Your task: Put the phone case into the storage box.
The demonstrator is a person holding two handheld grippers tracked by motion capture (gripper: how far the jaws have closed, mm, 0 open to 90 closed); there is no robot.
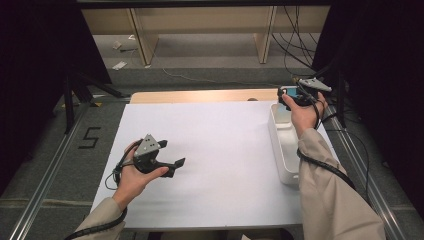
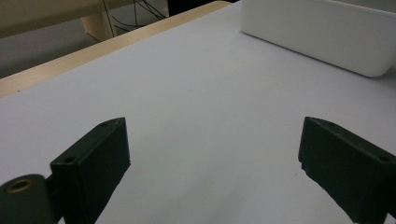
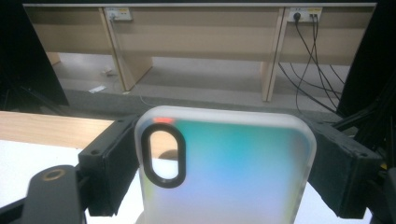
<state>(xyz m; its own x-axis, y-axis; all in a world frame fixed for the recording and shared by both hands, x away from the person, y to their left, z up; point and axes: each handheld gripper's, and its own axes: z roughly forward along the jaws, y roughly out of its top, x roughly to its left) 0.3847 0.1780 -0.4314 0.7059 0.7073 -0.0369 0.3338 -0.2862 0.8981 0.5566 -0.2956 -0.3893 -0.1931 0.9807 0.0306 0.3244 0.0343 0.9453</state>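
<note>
Phone case (image 3: 224, 168) pinched at its side edges, held above far end of white bin (image 1: 283, 150).

Nearer, left gripper (image 1: 170, 156) agape, empty, over white sheet (image 1: 210, 150); beyond, right gripper (image 3: 224, 172) clamped across case. Slick plastic liable to slip, missing bin.

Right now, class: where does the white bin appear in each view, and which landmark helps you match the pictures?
High view: white bin at the right edge of the white sheet.
Left gripper view: bin at upper right.
Right gripper view: I can't make it out; a phone case blocks the foreground.
Shared landmark: the white sheet.
</note>
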